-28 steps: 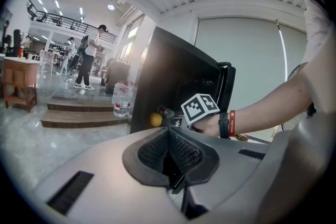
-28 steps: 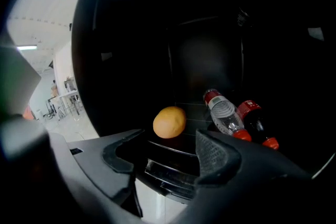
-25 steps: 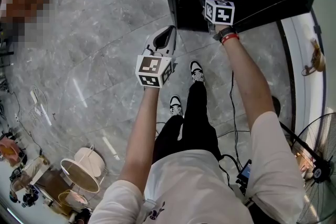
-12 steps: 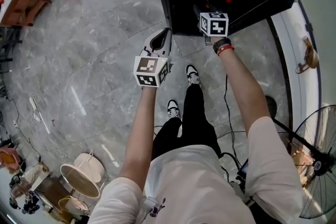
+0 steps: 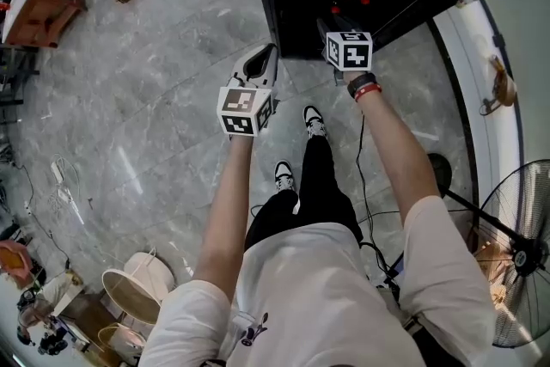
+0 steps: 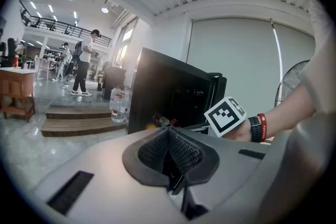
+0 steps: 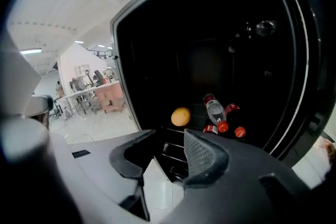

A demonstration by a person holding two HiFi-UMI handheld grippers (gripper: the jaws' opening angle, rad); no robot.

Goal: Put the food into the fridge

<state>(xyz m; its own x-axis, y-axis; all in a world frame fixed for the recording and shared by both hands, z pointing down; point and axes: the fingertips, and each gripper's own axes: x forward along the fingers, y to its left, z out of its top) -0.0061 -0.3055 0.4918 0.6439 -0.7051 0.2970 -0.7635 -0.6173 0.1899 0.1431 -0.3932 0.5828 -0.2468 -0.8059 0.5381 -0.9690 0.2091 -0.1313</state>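
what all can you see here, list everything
fridge: one, black, door open, straight ahead
orange: one, orange, on a fridge shelf
bottles: about three, red caps, right of the orange
fan: one, black, lower right
floor: one, grey marble, all around
shoes: two, black and white, before the fridge
left claw: one, grey, shut and empty
right claw: one, grey, closing, nothing between its jaws, at the fridge opening

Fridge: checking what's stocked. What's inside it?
An orange and a few red-capped bottles lie inside the fridge. Elsewhere it is too dark to tell, and the lower part is covered.
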